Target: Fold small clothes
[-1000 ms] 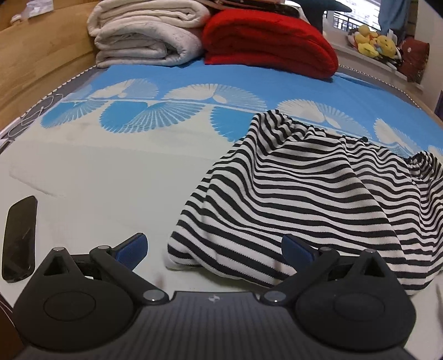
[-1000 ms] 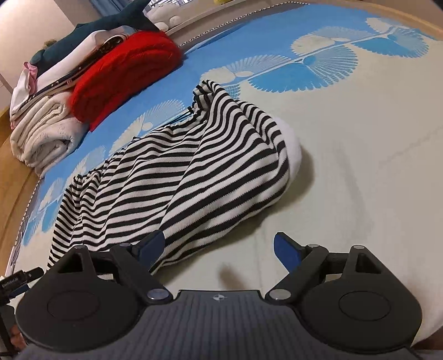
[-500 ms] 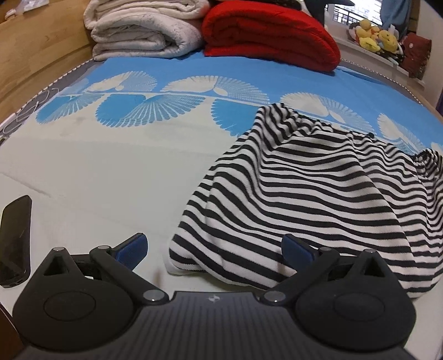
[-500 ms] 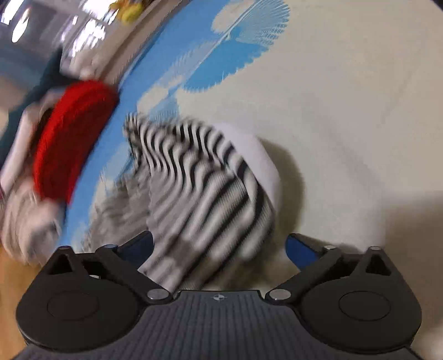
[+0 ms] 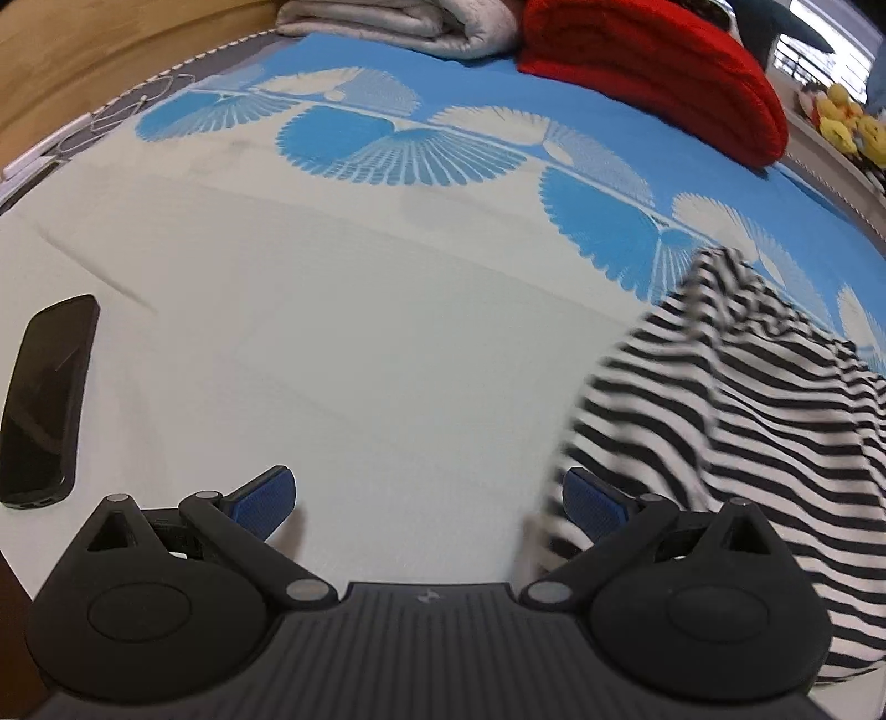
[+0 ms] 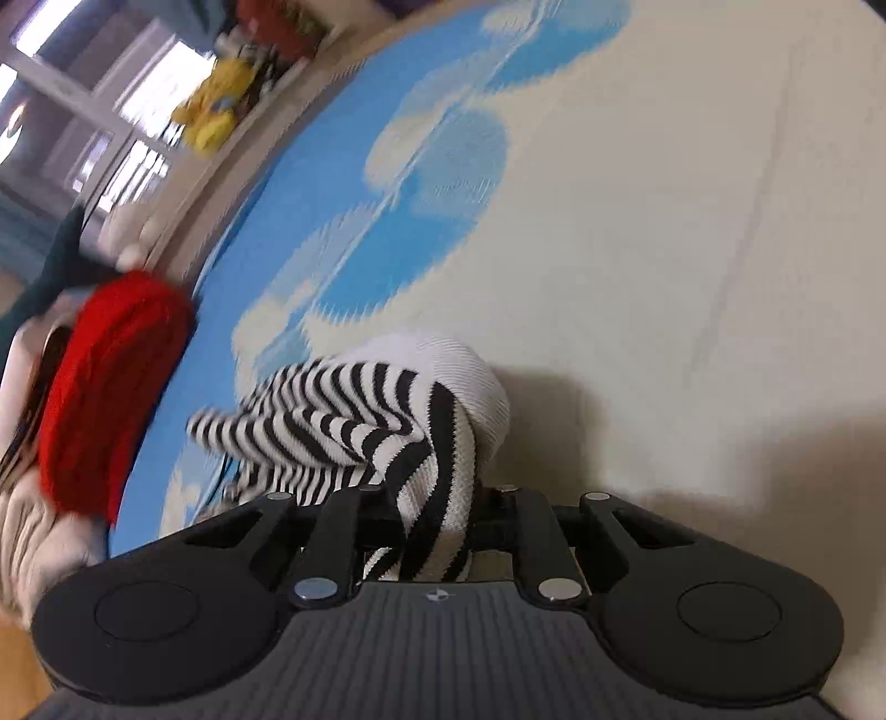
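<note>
The striped garment [image 6: 382, 421] is clamped at its white-edged corner by the right tongs [image 6: 437, 531], lower centre of frame — a hold suited to drawing a fold across the bed [image 5: 387, 332]. The left tongs [image 5: 429, 498] are held apart — empty, beside the cloth's near edge.

Two low, close wrist views across the bed [image 5: 387, 343], sharing the striped garment [image 5: 775, 421] and red blanket [image 6: 111, 399].

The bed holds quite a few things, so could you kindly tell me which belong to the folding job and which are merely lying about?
For the job: striped top, shut in the right tongs; left tongs, open.

Lying about: phone, red blanket, pale blanket, yellow toys.
</note>
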The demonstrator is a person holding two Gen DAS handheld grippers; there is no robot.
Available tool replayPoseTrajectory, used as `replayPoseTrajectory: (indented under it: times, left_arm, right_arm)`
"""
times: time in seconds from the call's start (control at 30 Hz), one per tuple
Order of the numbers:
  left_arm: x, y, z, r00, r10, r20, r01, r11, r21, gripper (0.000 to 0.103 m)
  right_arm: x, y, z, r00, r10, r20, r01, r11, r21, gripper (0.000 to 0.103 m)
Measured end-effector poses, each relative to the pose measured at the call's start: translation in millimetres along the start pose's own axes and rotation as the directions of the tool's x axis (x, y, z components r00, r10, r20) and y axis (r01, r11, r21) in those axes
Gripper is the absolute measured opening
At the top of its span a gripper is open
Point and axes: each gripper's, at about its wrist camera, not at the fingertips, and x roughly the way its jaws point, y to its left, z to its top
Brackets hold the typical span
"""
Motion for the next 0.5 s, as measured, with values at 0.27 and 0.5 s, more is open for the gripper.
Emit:
replayPoseTrajectory:
  times: [0.27,0.5]
  left_arm:
    - [7,-12,-3,1.000,-0.010,-0.015,0.010,0.999,0.033,0.103]
    - [12,-11,1,1.000,0.005,-0.015,-0.005,1.000,0.023,0.103]
  right_arm:
    - [0,20,2,0.988,-0.125,0.091,0.141,0.970,-0.198,0.016]
    - [-61,201,-111,0.961,0.204,0.188,0.024,0.614,-0.789,0.016]
